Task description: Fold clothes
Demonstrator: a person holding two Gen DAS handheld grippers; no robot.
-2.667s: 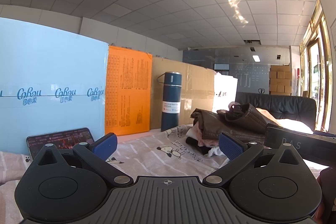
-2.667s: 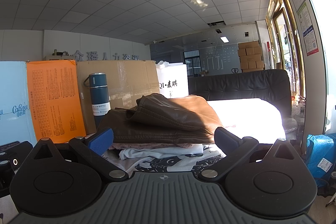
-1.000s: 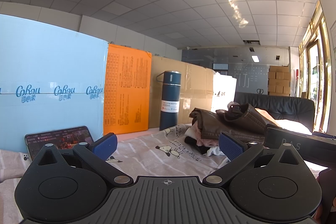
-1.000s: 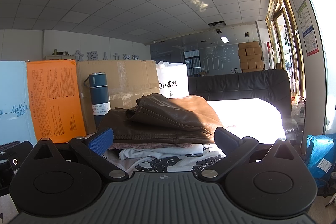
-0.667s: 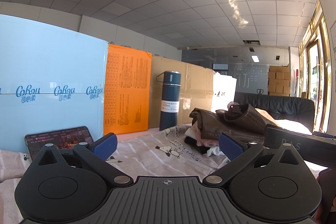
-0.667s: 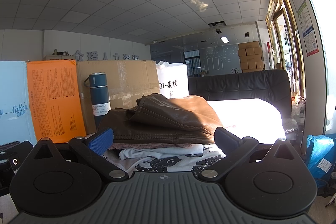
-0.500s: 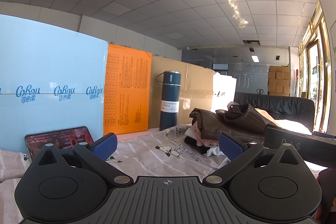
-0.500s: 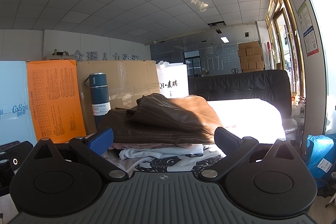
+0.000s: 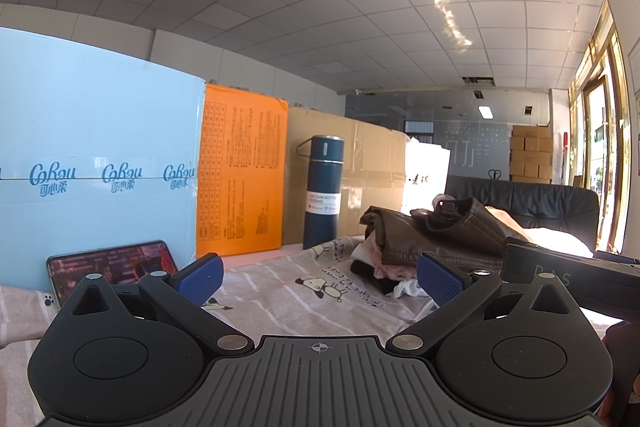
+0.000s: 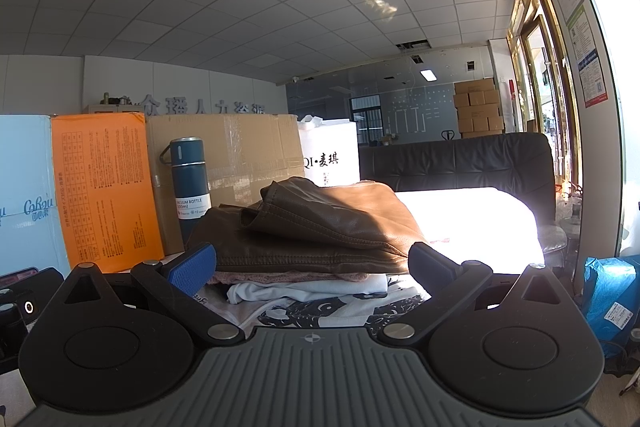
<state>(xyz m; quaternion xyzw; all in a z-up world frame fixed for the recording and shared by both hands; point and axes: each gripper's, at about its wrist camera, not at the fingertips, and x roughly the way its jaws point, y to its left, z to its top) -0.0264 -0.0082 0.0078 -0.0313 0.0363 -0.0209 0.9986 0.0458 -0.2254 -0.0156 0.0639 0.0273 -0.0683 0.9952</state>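
Note:
A stack of folded clothes lies on the table, topped by a brown leather jacket (image 10: 320, 227) over pink, white and black-and-white garments (image 10: 304, 287). The stack also shows in the left wrist view (image 9: 448, 235), to the right. My right gripper (image 10: 310, 267) is open and empty, low, just in front of the stack. My left gripper (image 9: 320, 277) is open and empty, resting low over a cartoon-dog patterned cloth (image 9: 304, 291) left of the stack. The right gripper's black body (image 9: 568, 275) shows at the right of the left wrist view.
A dark blue vacuum bottle (image 9: 324, 191) stands at the back by the cardboard box (image 9: 372, 163). Orange (image 9: 240, 171) and light blue (image 9: 96, 171) boxes wall the back. A phone (image 9: 112, 263) leans at the left. A black sofa (image 10: 460, 163) lies beyond.

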